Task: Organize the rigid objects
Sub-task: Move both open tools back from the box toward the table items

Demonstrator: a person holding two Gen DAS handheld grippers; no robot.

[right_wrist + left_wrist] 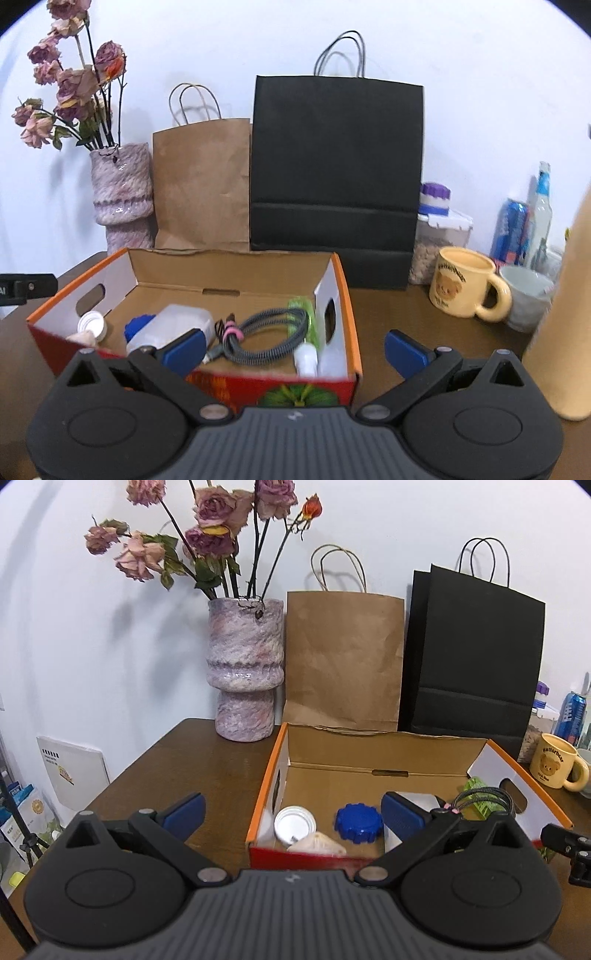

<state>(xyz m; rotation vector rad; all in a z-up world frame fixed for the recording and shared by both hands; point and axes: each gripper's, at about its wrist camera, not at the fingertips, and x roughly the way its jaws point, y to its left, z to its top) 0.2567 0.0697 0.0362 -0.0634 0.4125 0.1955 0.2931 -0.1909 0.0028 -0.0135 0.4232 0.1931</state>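
Tabletop cardboard box (236, 269) holds cable (266, 332), blue lid (359, 822).

Both wrist views face the cardboard box (388, 753) closely, side by side.

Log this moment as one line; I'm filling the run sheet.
left tool: open, empty | right tool: open, empty | box: holds blue lid, cable | mug: outside box

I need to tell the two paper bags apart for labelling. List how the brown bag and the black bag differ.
The brown bag is shorter and narrower; the black bag stands taller and wider. The brown bag's paper looks creased, the black bag's smoother, with horizontal fold lines low down. The brown bag has tan handles, the black bag black ones. Both stand upright against the wall behind the cardboard box, side by side.
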